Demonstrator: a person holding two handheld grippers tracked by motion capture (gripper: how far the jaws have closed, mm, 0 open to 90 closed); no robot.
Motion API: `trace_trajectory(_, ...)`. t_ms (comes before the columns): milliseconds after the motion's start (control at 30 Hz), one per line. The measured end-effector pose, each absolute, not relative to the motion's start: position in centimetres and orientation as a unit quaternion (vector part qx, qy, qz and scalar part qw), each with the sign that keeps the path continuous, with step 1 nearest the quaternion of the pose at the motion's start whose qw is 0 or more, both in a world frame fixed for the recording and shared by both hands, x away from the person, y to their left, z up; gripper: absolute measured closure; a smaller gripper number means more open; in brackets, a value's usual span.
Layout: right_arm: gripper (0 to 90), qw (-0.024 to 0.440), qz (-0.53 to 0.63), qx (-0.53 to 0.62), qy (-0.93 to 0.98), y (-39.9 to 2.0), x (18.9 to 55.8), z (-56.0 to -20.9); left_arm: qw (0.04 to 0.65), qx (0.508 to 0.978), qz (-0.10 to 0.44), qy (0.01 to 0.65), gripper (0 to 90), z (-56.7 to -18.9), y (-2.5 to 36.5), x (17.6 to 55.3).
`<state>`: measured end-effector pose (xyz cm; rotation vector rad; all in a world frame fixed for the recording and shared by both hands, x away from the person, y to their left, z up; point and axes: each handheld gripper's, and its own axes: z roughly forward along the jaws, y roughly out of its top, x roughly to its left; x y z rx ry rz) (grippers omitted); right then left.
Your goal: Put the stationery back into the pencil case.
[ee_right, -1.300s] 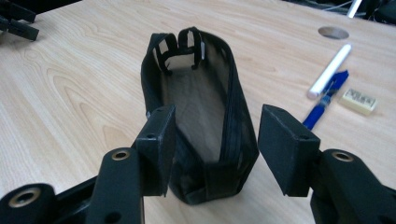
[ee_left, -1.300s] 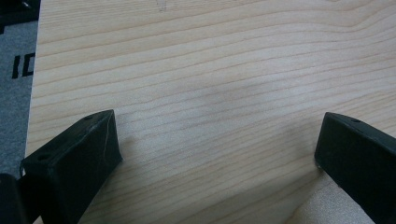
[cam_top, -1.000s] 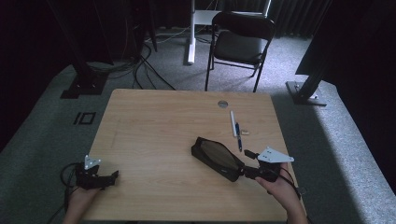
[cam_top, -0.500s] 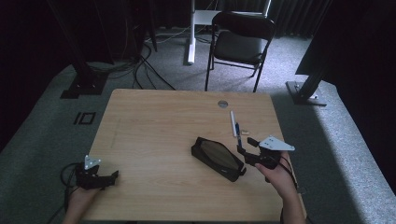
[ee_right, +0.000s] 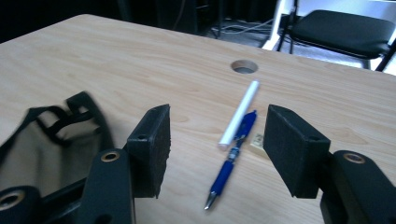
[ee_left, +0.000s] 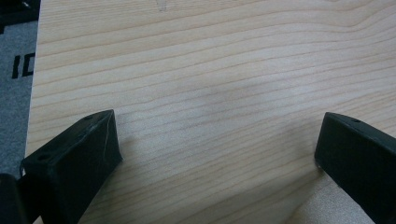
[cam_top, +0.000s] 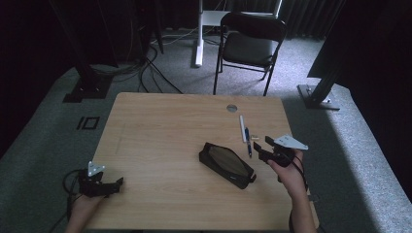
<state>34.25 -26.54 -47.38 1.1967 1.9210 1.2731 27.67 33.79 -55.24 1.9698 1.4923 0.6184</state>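
Note:
A black zip pouch (cam_top: 226,165) with an olive side panel lies slantwise at the table's middle right; in the right gripper view the pouch (ee_right: 46,144) is at the lower left. A blue pen (cam_top: 248,142) and a white stick (cam_top: 242,128) lie side by side just beyond it. My right gripper (cam_top: 262,144) hovers open right of the pouch, pointing at the pen. In its own view my right gripper (ee_right: 222,140) frames the blue pen (ee_right: 232,158) and white stick (ee_right: 240,112), jaws apart and touching nothing. My left gripper (cam_top: 118,183) rests open at the near left corner; the left gripper (ee_left: 215,144) has bare wood between its jaws.
A small beige block (ee_right: 257,140) lies beside the pen. A round cable hole (cam_top: 231,108) sits near the wooden table's (cam_top: 160,131) far edge. A black folding chair (cam_top: 250,43) stands beyond the table. Cables run over the grey carpet at the far left.
My right gripper has moved away from the pouch's near end, farther from the person and toward the pen. The left gripper has stayed in place.

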Motion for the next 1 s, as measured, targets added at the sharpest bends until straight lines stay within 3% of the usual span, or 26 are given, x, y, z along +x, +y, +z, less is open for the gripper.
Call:
trace_trajectory(433, 42.3, 0.285, 0.453, 0.502, 0.679, -27.1, 37.6, -49.1, 0.293, 0.739, 0.232, 0.56, 0.3, -55.2, 33.8, 27.7)
trace_trajectory(1000, 42.3, 0.269, 0.417, 0.552, 0.67, -26.5, 41.6, -51.7, 0.293, 0.739, 0.232, 0.56, 0.3, -55.2, 33.8, 27.7)
